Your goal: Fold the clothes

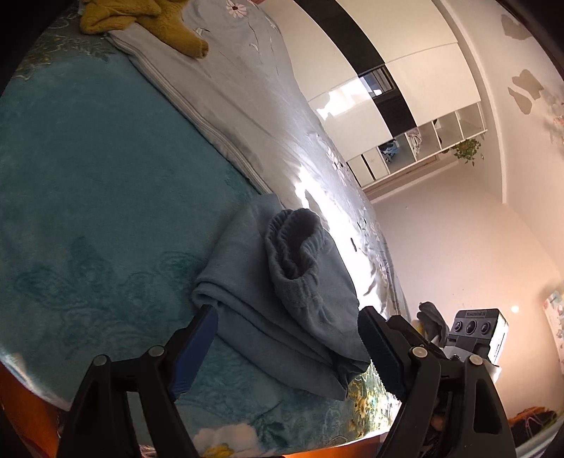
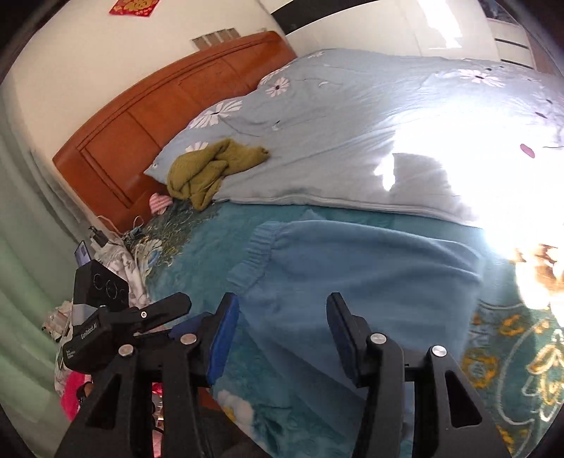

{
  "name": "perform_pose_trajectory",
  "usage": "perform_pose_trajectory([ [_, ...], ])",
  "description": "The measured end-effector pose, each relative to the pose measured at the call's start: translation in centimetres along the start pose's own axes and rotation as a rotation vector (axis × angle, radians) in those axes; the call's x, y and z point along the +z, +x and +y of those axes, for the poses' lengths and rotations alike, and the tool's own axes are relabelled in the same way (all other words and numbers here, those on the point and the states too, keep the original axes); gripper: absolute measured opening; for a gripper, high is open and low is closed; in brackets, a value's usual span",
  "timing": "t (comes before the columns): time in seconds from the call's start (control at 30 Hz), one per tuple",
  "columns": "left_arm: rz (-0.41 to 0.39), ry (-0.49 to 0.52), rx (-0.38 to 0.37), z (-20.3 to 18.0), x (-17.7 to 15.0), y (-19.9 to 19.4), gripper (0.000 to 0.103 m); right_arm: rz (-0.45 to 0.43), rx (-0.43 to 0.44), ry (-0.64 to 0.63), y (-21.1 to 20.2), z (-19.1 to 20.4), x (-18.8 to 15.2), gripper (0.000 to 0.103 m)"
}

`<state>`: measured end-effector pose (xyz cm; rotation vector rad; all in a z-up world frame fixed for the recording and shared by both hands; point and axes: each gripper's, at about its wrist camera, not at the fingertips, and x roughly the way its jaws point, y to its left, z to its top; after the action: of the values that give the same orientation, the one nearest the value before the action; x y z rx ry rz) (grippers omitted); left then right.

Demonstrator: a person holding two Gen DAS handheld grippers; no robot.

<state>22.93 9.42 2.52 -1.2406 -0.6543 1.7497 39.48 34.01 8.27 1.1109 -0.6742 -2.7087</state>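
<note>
A blue knit sweater (image 1: 278, 282) lies folded on the teal bedspread (image 1: 88, 211), a ribbed cuff bunched on top. My left gripper (image 1: 289, 317) is open, its blue-padded fingers either side of the sweater's near edge, with no grip that I can see. In the right wrist view the same sweater (image 2: 370, 278) spreads flat across the bed. My right gripper (image 2: 282, 306) is open over its near part, with cloth between the fingers but not pinched. An olive knit garment (image 2: 211, 165) lies crumpled near the headboard, also in the left wrist view as the olive garment (image 1: 141, 21).
A pale blue floral duvet (image 2: 352, 134) covers the far half of the bed, with strong sun glare at right. The wooden headboard (image 2: 158, 102) stands at left. Clutter and cables (image 2: 112, 243) sit by the bedside. A white wardrobe (image 1: 405, 116) stands beyond the bed.
</note>
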Motion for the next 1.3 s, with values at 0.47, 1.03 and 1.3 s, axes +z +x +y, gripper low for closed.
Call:
perform_pose_trajectory([
  [0.47,-0.013,0.106,0.127,-3.9,1.4,5.7,0.045,-0.032,-0.012,0.186,-4.5,-9.0,-3.5,0.054],
  [1.03,0.007,0.303,0.243,-5.3,1.5,3.9,0.027,-0.017,0.019,0.204,-3.8,-9.7,-3.9,0.054],
  [1.3,-0.029,0.493,0.330,-8.4,0.7,3.5,0.028,-0.006,0.017,0.191,-3.3,-9.2,-4.0,0.054],
])
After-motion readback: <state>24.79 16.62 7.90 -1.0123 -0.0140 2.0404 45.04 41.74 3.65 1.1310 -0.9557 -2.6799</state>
